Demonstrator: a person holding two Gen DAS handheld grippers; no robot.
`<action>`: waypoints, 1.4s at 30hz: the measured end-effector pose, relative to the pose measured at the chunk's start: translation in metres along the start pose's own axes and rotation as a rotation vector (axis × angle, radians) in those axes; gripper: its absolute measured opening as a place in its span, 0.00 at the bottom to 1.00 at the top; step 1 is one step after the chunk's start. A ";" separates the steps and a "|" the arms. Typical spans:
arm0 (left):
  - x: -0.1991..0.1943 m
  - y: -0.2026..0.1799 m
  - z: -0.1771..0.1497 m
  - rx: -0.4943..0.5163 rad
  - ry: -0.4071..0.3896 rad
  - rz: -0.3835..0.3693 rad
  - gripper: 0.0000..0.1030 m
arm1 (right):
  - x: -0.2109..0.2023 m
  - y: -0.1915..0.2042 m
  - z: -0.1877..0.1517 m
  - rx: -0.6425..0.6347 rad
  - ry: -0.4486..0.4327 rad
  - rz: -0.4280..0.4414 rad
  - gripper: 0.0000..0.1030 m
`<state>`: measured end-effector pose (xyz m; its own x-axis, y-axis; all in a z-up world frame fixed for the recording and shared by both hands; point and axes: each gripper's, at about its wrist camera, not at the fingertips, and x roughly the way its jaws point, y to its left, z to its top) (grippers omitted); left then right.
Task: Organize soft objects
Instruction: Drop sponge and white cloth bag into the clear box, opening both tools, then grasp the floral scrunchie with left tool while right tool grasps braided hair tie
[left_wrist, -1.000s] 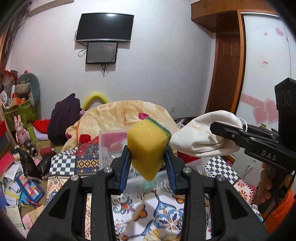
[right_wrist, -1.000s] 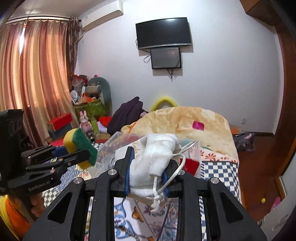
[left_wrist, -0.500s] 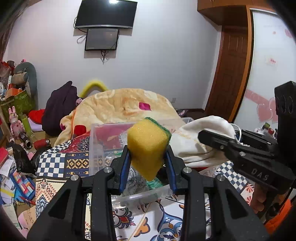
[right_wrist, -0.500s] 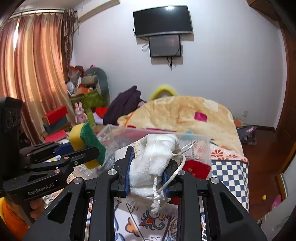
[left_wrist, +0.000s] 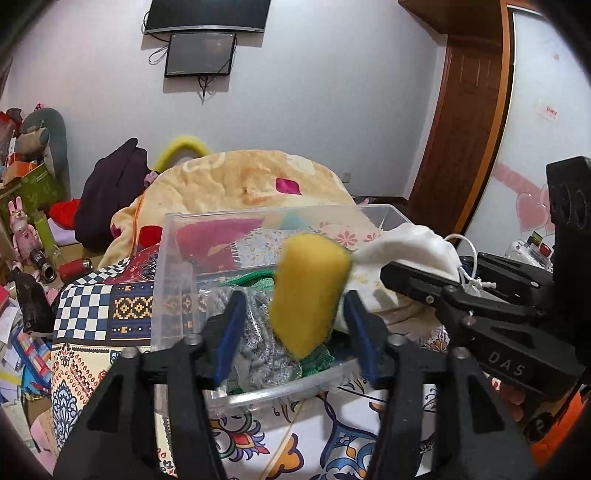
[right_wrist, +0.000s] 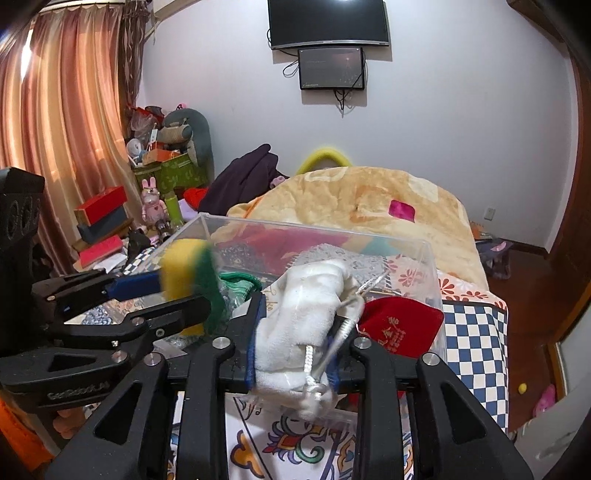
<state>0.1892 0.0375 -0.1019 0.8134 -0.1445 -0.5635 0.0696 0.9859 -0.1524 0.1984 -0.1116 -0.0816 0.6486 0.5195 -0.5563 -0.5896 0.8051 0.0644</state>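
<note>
The jaws of the left gripper (left_wrist: 295, 325) are standing wide apart, and the yellow sponge (left_wrist: 308, 293) is sitting loose and blurred between the blue pads (left_wrist: 227, 332), over the near part of the clear plastic bin (left_wrist: 173, 258). The jaws of the right gripper (right_wrist: 293, 339) are pinching the white drawstring pouch (right_wrist: 306, 314), whose cord is dangling at the near end, just over the bin's (right_wrist: 369, 238) near right side.

Only the right wrist view is showing the sponge's (right_wrist: 181, 266) green scouring face and a red pouch (right_wrist: 400, 325) with gold characters lying in the bin's right end. Only the left wrist view is showing the green knit cloth (left_wrist: 255, 278) and a silvery crumpled bag (left_wrist: 258, 332) lying inside.

The right gripper's (left_wrist: 417, 275) side is reading "DAS"; the left gripper's (right_wrist: 162, 291) side lettering is too blurred to read. The bin is resting on a patterned bedspread (left_wrist: 92, 314), with an orange blanket (left_wrist: 258, 181) heaped beyond it.
</note>
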 end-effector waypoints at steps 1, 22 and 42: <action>-0.001 0.001 0.000 -0.003 -0.001 0.001 0.63 | 0.000 0.000 0.000 -0.001 0.001 -0.004 0.34; -0.091 -0.013 -0.011 0.030 -0.169 0.001 0.85 | -0.079 0.000 -0.006 -0.007 -0.152 -0.005 0.81; -0.079 -0.006 -0.103 -0.011 0.099 0.030 0.97 | -0.059 0.021 -0.093 0.046 0.103 0.084 0.92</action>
<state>0.0650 0.0340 -0.1401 0.7537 -0.1236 -0.6455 0.0399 0.9889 -0.1428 0.1035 -0.1520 -0.1243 0.5435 0.5554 -0.6294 -0.6155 0.7735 0.1511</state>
